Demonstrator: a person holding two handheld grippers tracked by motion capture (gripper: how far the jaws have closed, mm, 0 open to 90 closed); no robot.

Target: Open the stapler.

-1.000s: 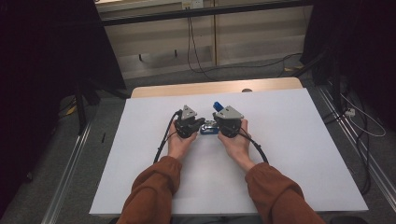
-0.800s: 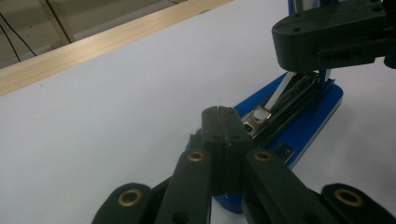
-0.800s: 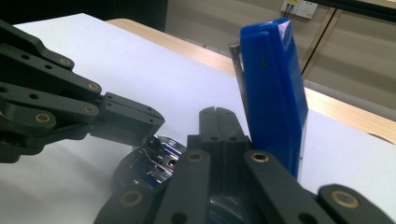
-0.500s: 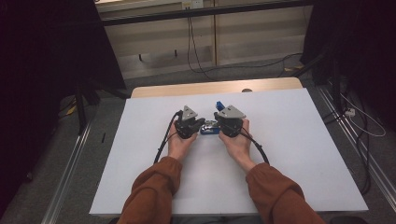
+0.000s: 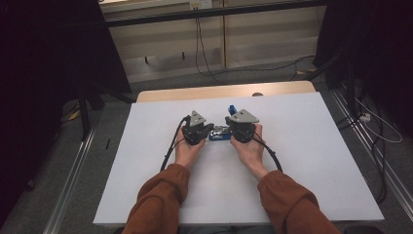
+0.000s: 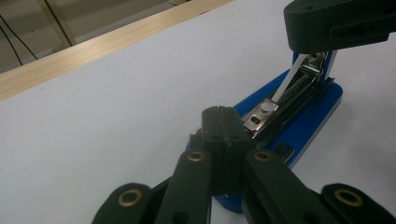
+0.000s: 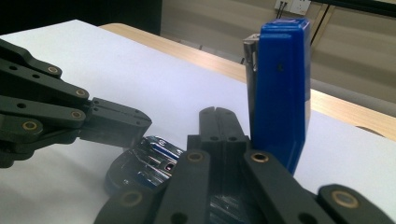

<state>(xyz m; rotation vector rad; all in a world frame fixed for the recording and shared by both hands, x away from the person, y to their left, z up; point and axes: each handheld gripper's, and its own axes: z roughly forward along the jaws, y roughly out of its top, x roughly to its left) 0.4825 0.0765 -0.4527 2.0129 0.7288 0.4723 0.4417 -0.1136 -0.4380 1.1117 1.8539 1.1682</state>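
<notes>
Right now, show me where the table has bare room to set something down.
Bare white sheet runs right of the right gripper and left of the left gripper. It is crowded mid-table around the opened blue stapler.

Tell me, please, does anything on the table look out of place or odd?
Yes: the blue stapler between the two shut grippers lies opened up, its top cover swung upright and the metal staple channel exposed. Nothing looks spilled or broken.

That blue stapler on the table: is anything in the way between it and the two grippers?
Nothing visible. The stapler lies hinged open on the white table, lid up, with the left gripper and right gripper, jaws shut, right at it.
</notes>
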